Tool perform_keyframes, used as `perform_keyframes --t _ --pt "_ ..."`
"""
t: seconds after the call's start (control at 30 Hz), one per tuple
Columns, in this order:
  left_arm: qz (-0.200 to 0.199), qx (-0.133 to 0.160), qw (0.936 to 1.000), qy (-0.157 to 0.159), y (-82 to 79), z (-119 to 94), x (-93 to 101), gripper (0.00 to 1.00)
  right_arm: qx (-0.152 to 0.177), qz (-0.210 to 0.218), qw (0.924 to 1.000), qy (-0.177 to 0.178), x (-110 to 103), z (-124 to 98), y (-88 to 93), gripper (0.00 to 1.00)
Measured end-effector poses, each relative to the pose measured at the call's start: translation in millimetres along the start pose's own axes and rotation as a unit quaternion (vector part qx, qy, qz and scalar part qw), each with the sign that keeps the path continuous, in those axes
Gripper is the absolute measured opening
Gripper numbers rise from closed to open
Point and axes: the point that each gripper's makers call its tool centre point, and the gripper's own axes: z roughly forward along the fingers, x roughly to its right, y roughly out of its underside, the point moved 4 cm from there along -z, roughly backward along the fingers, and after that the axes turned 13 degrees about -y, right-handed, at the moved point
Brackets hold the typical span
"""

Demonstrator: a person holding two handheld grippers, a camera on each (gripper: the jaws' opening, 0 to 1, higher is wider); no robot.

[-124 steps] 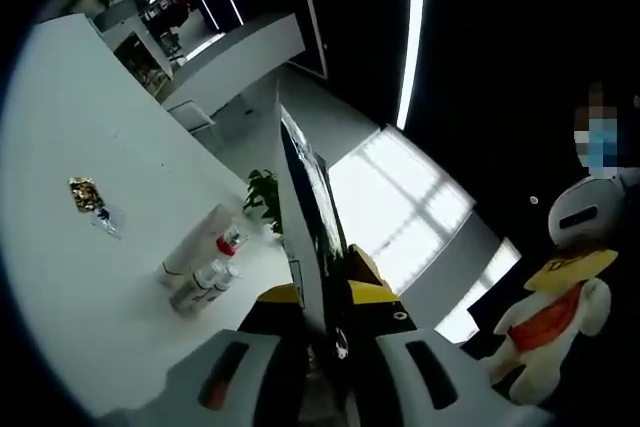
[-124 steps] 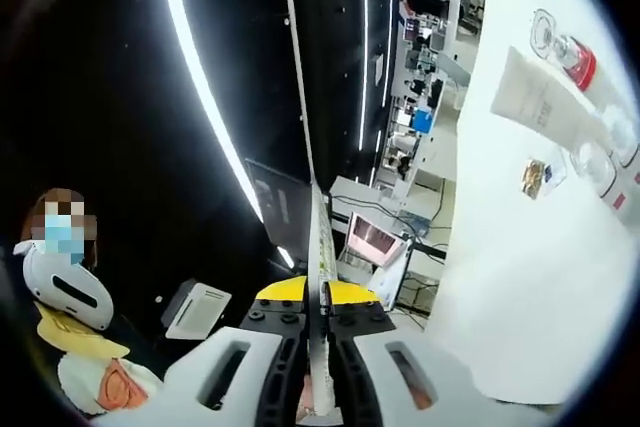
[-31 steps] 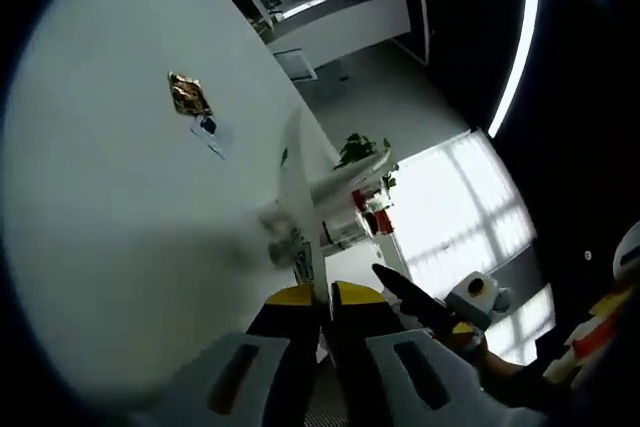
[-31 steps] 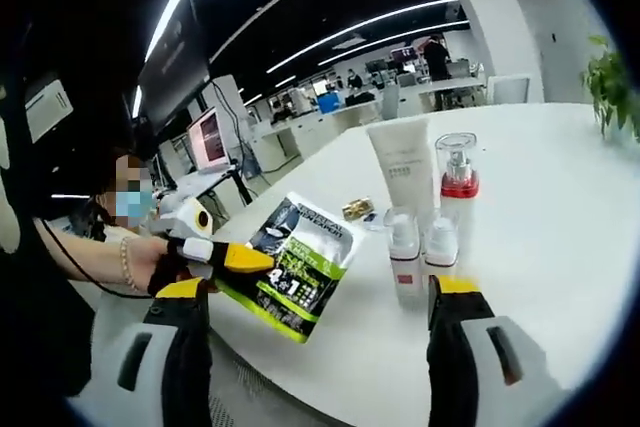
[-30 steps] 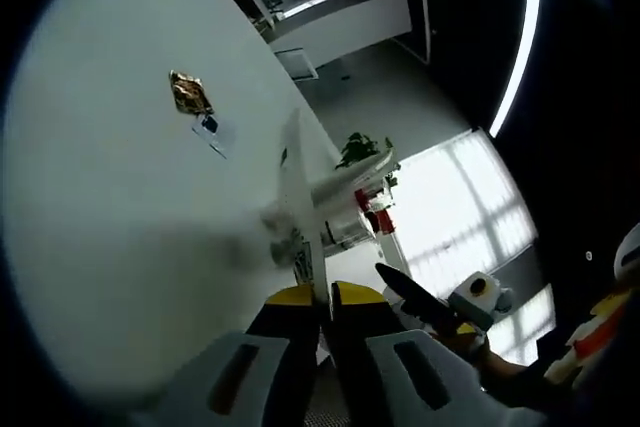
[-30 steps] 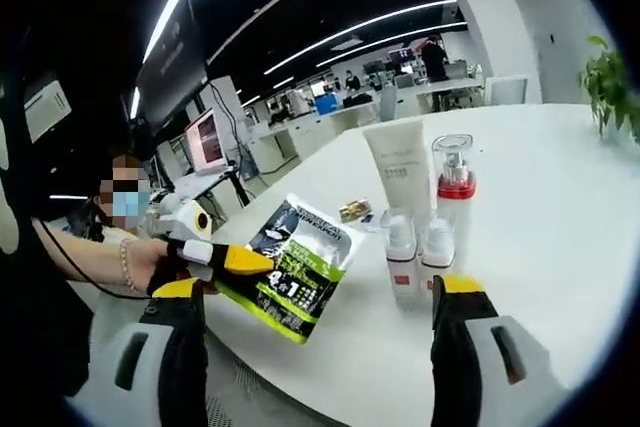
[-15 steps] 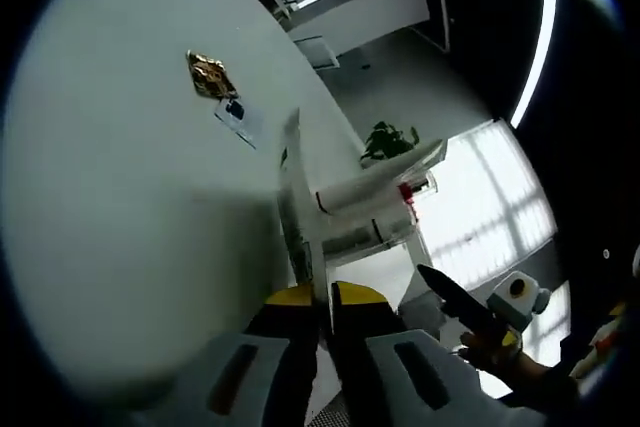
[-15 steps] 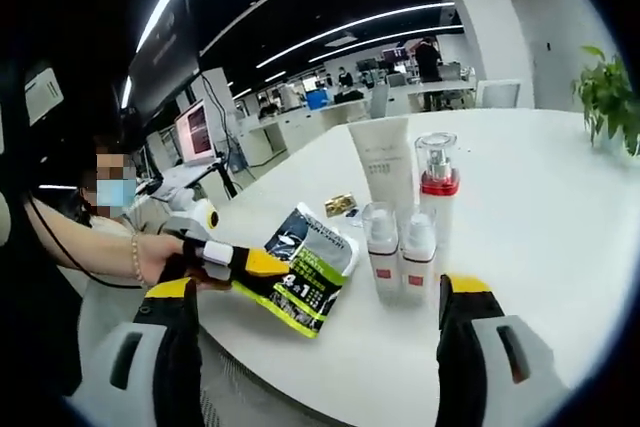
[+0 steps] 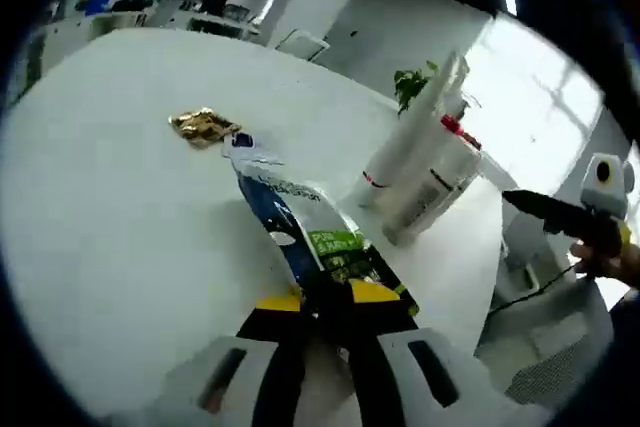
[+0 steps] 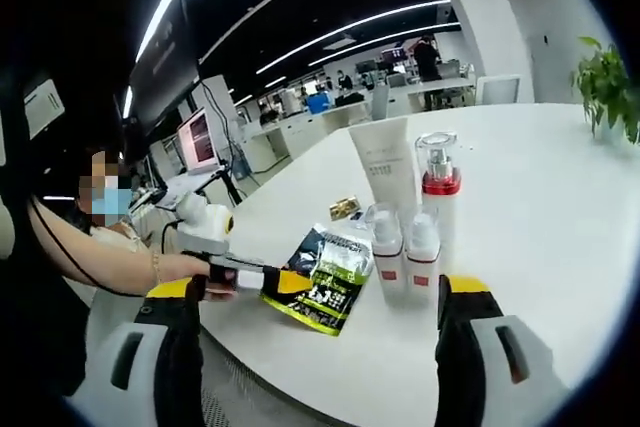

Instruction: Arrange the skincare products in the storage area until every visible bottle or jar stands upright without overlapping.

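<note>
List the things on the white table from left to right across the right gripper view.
Left hand-held gripper → green-and-black sachet → gold wrapper → white tube → red-collared pump bottle

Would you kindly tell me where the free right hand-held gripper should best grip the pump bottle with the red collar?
Probably the pump bottle by its straight body below the red collar, approached from the open right side; the white tube and small bottles crowd its left.

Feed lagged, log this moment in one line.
left tongs: shut on sachet | right tongs: open | bottles: upright | table
</note>
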Motion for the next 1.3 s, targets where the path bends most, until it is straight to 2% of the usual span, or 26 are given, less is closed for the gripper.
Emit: perform_keyframes --t 0.1,0.13,0.27,0.33,0.4,0.47,0.5,0.6,0.67,0.73,0.77,0.8,0.87,0.93,0.97,1.07,1.1,1.13,1.3 --pt "0.069 -0.003 0.9976 -0.01 -2.7 -2 6.8 0.19 0.001 0.004 1.0 -0.001 0 0 0.5 0.98" --pt "0.085 -0.004 0.9962 -0.016 -0.3 2 2.5 0.2 0.001 0.003 1.0 -0.001 0 0 0.4 0.98" --pt "0.111 -0.015 0.9932 -0.029 -0.9 4 2.8 0.23 0.0 0.005 1.0 -0.003 0 1 1.0 0.98" --pt "0.163 -0.033 0.9845 -0.056 -0.3 1 -0.3 0.26 0.001 0.006 1.0 -0.004 0 1 1.2 0.97" --pt "0.193 -0.033 0.9789 -0.057 -2.1 -1 -1.2 0.3 0.003 0.007 1.0 -0.004 1 1 1.1 0.97" --pt "0.226 -0.013 0.9728 -0.05 -10.5 -2 0.6 0.35 0.003 0.01 0.9999 -0.005 1 1 1.5 0.97" --pt "0.244 -0.006 0.969 -0.036 -14.2 -2 3.6 0.38 0.003 0.01 0.9999 -0.005 1 1 1.4 0.97" --pt "0.293 -0.006 0.9561 0.007 -20.5 3 10.6 0.49 0.002 0.011 0.9999 -0.008 0 1 1.7 0.97" --pt "0.305 -0.013 0.9511 0.047 -21.3 13 13.9 0.55 0.0 0.01 0.9999 -0.01 0 2 2.2 0.97" --pt "0.31 -0.033 0.9475 0.071 -18.9 18 16.1 0.62 0.0 0.011 0.9999 -0.011 -1 2 2.1 0.97" --pt "0.321 -0.035 0.9433 0.078 -19.3 20 16.8 0.63 0.0 0.012 0.9999 -0.011 -1 2 2.1 0.97" --pt "0.344 -0.041 0.9339 0.087 -20.1 23 18.8 0.63 0.001 0.012 0.9999 -0.01 0 2 2.0 0.97" --pt "0.356 -0.055 0.9281 0.093 -17.2 29 18.4 0.64 0.002 0.013 0.9999 -0.011 0 2 1.7 0.97" --pt "0.34 -0.059 0.9339 0.093 -17.9 37 16.5 0.68 0.002 0.015 0.9998 -0.013 -1 2 1.7 0.97" --pt "0.322 -0.061 0.9412 0.082 -19.6 39 14.6 0.72 0.001 0.015 0.9998 -0.014 -1 2 1.9 0.97" --pt "0.287 -0.081 0.9527 0.057 -18.7 38 12.1 0.79 -0.002 0.014 0.9997 -0.017 -1 3 2.6 0.96" --pt "0.286 -0.075 0.9542 0.048 -20.9 39 10.0 0.81 -0.002 0.015 0.9997 -0.018 -1 3 2.9 0.96" --pt "0.292 -0.071 0.952 0.058 -21.8 39 13.3 0.81 -0.002 0.015 0.9997 -0.02 -2 3 3.0 0.96" --pt "0.289 -0.067 0.9534 0.053 -26.6 42 12.5 0.81 -0.005 0.019 0.9994 -0.027 -3 5 4.2 0.95"
